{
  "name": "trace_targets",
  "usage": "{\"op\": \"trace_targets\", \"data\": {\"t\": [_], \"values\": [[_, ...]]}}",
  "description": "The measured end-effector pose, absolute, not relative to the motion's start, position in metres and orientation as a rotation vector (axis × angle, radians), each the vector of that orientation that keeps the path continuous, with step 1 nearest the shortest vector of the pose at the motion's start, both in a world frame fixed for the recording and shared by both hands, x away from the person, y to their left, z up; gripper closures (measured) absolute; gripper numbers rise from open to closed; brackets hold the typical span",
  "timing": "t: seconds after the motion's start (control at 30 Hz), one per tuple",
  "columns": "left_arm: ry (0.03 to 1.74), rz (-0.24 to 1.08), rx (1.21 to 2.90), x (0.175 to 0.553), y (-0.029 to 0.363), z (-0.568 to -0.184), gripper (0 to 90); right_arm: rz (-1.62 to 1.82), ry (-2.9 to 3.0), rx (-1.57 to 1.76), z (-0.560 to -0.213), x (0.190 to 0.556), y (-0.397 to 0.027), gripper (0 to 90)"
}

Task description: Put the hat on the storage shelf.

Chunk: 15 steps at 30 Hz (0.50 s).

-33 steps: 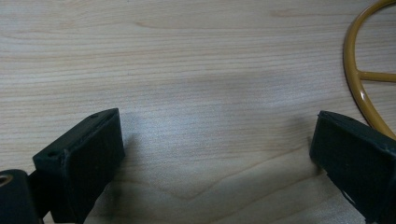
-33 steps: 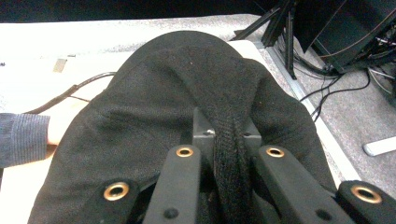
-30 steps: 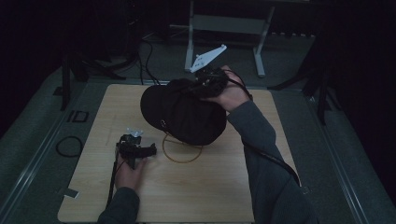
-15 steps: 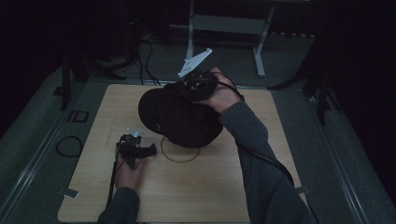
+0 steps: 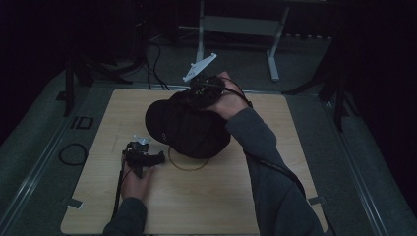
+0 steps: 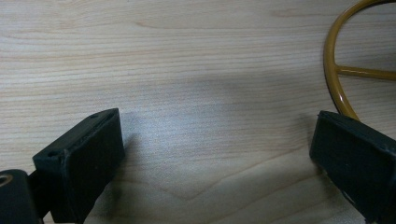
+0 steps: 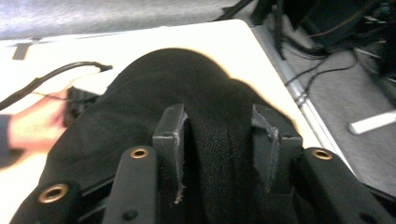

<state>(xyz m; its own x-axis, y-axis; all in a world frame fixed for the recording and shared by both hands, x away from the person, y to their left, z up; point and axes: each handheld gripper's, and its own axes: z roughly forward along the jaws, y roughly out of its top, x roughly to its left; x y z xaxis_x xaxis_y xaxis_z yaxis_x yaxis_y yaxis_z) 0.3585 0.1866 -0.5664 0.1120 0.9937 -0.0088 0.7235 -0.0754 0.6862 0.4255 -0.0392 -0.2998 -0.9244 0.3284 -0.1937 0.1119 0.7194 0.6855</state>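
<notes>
Right tongs [image 7: 217,135] just opening, perhaps loose around black cap [image 5: 189,128], left tongs [image 6: 217,154] apart.

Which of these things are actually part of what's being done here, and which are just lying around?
In use:
- black cap, a fold of it between the right gripper jaws, which have just been opening
- yellow ring partly under the cap
- left gripper, open on the table

Lying about:
- metal frame and cables on the floor behind

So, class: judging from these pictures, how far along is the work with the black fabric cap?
Done: the black fabric cap sits over the yellow wire ring stand on the wooden table. In hand: the right gripper has just been opening, a fold of cap between its jaws. Left: letting go fully. The left gripper rests open on the table.
</notes>
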Motion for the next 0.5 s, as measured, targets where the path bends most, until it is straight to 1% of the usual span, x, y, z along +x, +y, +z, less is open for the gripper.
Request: {"op": "trace_targets", "data": {"t": [0.17, 0.5], "values": [[1.666, 0.653, 1.856, 0.358, 0.186, -0.566, 2.5, 1.087, 2.594, 0.389, -0.292, 0.425, -0.042, 57.0], [1.667, 0.653, 1.855, 0.358, 0.186, -0.566, 2.5, 1.087, 2.624, 0.405, -0.300, 0.428, -0.051, 54.7]]}}
